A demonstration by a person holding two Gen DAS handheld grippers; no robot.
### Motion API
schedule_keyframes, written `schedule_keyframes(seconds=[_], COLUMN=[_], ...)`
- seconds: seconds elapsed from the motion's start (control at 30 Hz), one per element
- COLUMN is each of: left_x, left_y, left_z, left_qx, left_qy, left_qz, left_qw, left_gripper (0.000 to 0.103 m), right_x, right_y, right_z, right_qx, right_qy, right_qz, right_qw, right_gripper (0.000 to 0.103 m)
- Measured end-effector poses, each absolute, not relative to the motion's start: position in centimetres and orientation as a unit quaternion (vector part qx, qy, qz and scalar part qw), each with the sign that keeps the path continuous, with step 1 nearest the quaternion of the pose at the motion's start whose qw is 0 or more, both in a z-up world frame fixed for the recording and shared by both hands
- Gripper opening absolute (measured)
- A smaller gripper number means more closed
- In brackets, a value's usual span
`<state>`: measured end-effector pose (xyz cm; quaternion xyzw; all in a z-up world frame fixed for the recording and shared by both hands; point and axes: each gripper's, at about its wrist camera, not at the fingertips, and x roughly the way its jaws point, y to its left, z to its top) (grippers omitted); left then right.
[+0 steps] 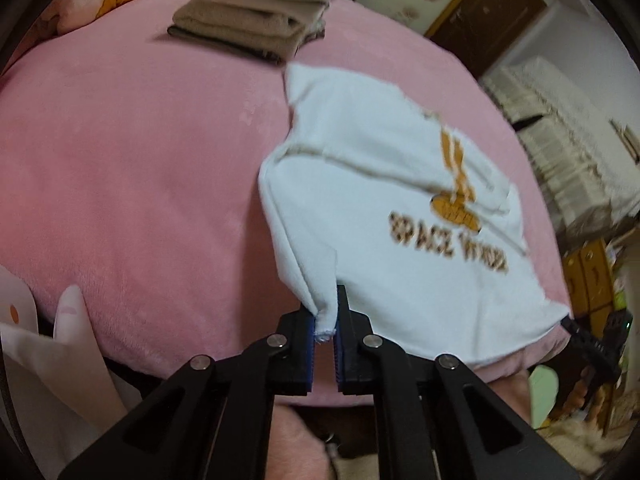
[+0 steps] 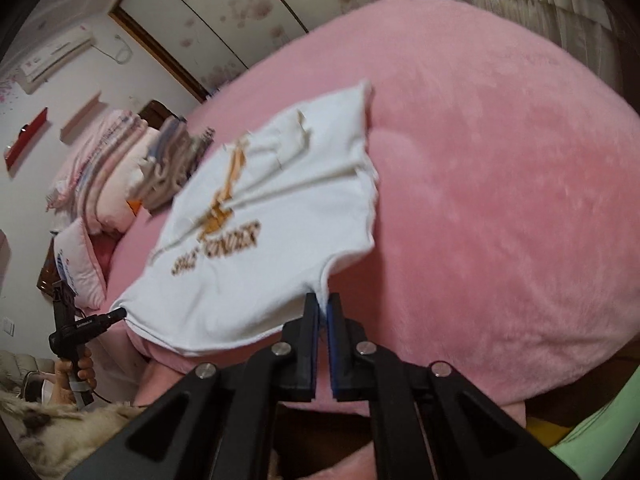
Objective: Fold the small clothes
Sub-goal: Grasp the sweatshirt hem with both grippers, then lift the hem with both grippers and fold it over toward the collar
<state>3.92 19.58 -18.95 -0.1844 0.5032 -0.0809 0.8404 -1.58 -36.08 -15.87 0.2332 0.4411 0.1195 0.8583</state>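
Fingers of the left gripper (image 1: 325, 320) were pressed together on the near left corner of a white shirt (image 1: 400, 216), a bunched tip of hem caught between the blue pads (image 1: 311, 330). Seen from the right wrist, the right gripper (image 2: 323, 312) was likewise clamped on the shirt's (image 2: 256, 264) near right corner, a thin fold of cloth running down into the narrow slit between its fingers. Each gripper showed in the other's view at the opposite corner: the right one (image 1: 576, 330) at the far right of the left wrist picture, the left one (image 2: 108, 317) at the lower left of the right wrist picture, with a hand (image 2: 78, 372) around its handle.

Between the two corners the near hem hung slightly slack just above the edge of a pink bed (image 1: 140, 180). Farther out, the shirt lay on the pink cover, printed side up, with brown lettering and an orange figure; the print was blurred. Its far part looked folded over, with creases fanning toward the pinched corners.

Beyond the shirt, a stack of folded clothes (image 1: 256, 8) in beige and cream sat on the bed, well apart from it. Pillows (image 2: 104, 168) lay behind that stack, by the wall. An air conditioner (image 2: 56, 58) hung high on the wall.
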Motion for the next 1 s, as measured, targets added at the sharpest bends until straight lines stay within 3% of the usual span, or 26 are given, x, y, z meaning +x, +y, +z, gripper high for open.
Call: schedule_keyframes(seconds=[0.37,0.7,1.0], left_x=[16.6,29.5,33.5], left_y=[18.5,16.5,16.5], left_z=[-12.3,-15.8,-19.7], left_qx=[-0.221,-0.198,-0.215], left_qy=[0.442,0.470,0.489], left_qz=[-0.039,0.009,0.022], left_qw=[0.869,0.860,0.845], left_gripper=[0.005,0.005,0.005], right_x=[8.2,21.1,26.0], right_y=[-36.7,-37.7,-38.4], right_z=[-8.1,-11.6,-15.6], right_qx=[0.238,0.247,0.248], right_qy=[0.362,0.394,0.424], right_qz=[0.081,0.023,0.010], right_qw=[0.898,0.885,0.871], right_gripper=[0.003,0.003,0.003])
